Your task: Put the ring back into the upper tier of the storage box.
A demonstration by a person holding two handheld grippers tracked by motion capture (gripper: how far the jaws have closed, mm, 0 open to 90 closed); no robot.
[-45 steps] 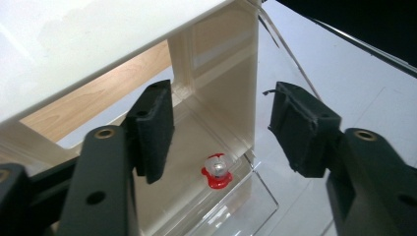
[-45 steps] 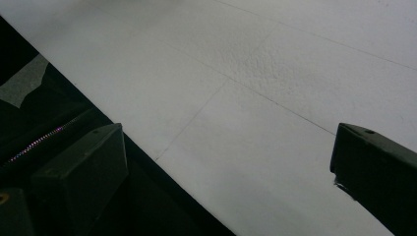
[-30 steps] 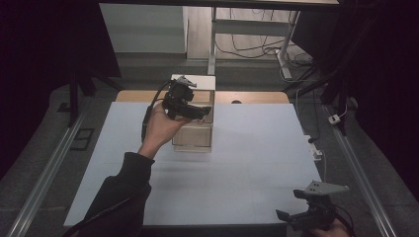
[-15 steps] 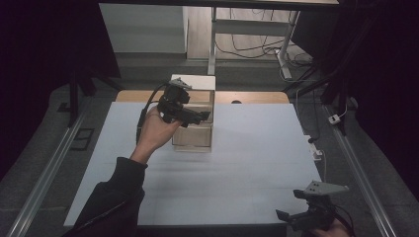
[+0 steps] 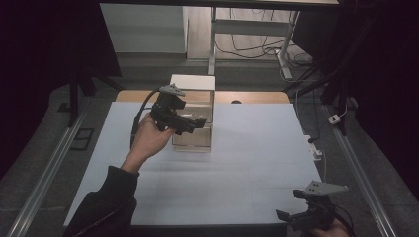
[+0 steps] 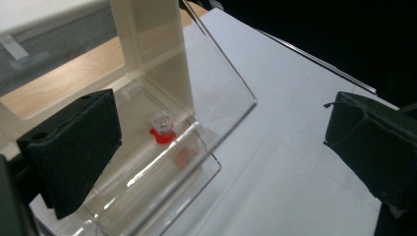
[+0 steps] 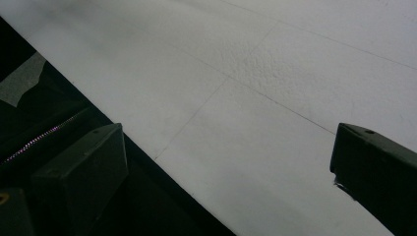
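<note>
- Two grippers were over the white table (image 5: 247,168); the left gripper (image 5: 193,124) hung beside a clear plastic box (image 5: 197,133) near the table's far edge.
- Its jaws had just been opening and stood wide apart, with nothing between them.
- In the left gripper view, a small red piece (image 6: 163,133) lay on the floor of the clear plastic box (image 6: 196,98), apart from the jaws.
- The right gripper (image 5: 289,217) rested at the near right edge, jaws parted and empty.
</note>
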